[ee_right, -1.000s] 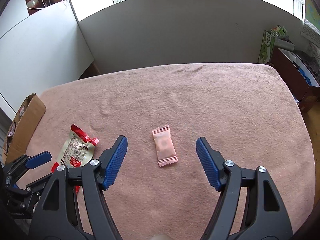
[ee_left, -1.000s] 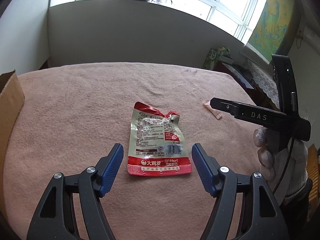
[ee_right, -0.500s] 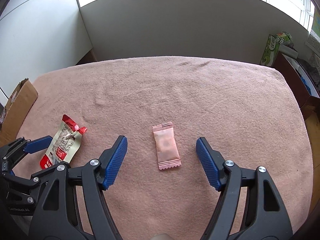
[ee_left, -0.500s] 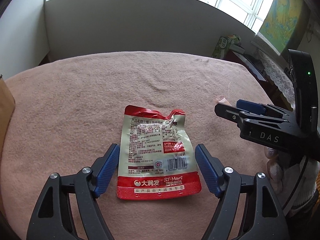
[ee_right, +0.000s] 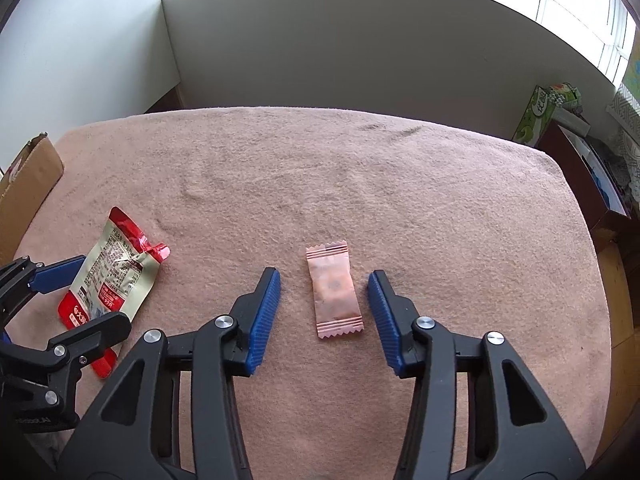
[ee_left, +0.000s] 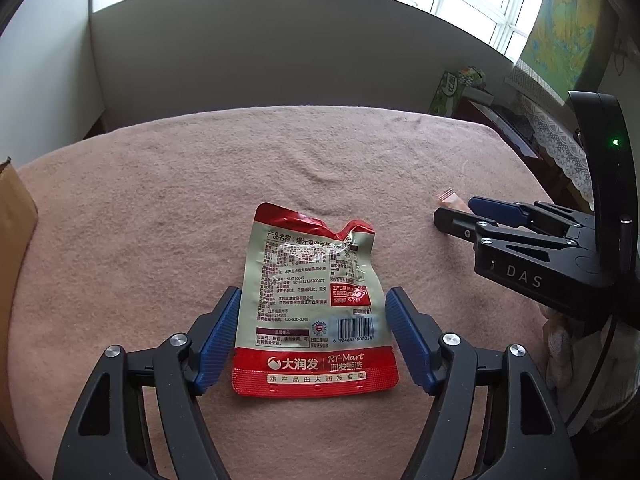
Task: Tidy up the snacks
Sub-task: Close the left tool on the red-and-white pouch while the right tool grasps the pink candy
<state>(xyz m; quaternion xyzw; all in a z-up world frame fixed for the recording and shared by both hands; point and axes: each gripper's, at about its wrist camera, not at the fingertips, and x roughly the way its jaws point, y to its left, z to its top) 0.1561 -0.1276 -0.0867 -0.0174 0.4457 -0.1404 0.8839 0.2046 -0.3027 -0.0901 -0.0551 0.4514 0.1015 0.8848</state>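
Straddling crinkled red-beige pouch (ee_left: 312, 304), left gripper (ee_left: 312, 332) unclenched; right gripper (ee_right: 324, 312) closing, flanks pink sachet (ee_right: 334, 292) untouched.

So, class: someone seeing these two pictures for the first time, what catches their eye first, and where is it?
Probably the red-and-cream snack pouch, lying flat on the pink cloth between the left gripper pads. Next, the small pink candy wrapper framed by the right gripper, whose jaws have just been closing without touching it yet. A cardboard box sits at the cloth's left edge.
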